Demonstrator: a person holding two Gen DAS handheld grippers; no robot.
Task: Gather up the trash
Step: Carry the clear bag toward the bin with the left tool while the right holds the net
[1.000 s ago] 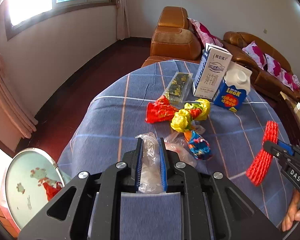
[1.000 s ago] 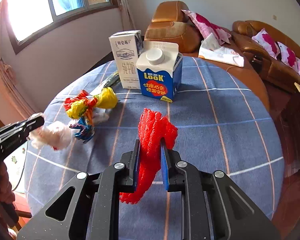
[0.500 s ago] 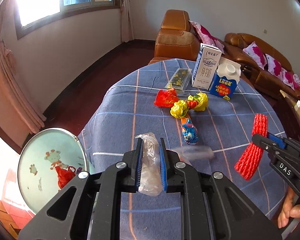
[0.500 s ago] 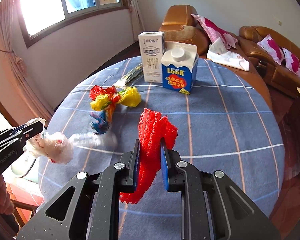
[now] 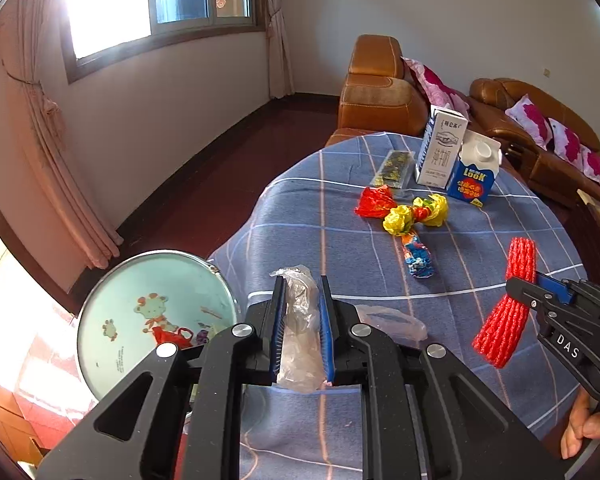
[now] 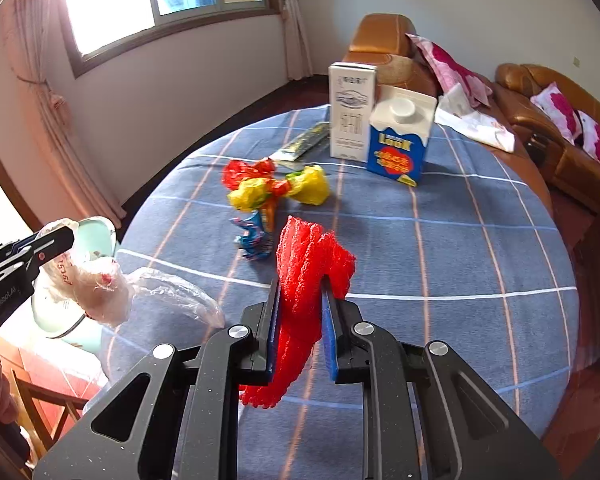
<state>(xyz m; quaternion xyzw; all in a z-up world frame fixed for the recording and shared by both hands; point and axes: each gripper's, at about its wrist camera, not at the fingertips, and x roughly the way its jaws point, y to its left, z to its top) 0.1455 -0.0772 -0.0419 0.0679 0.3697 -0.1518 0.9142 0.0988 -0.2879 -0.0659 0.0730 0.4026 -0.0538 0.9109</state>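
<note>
The left claw [image 5: 302,320] pinches a crumpled clear plastic wrapper [image 5: 300,332] above the table [image 5: 340,240] edge; the pale green bin [image 5: 156,320] stands below and to its left. The right claw [image 6: 300,320] pinches a red foam net [image 6: 304,280]. For a clean drop, each claw should be centred over the bin mouth before it spreads, since light film clings to pads. Candy wrappers [image 5: 404,216] and two cartons [image 5: 456,156] lie ahead of the left claw.

Bright daylight, strong fisheye bend

Window [image 5: 148,4] far left of the fingers blows out white; edges curve and darken; tablecloth [image 6: 460,248] ahead stays sharp, softly shadowed.
</note>
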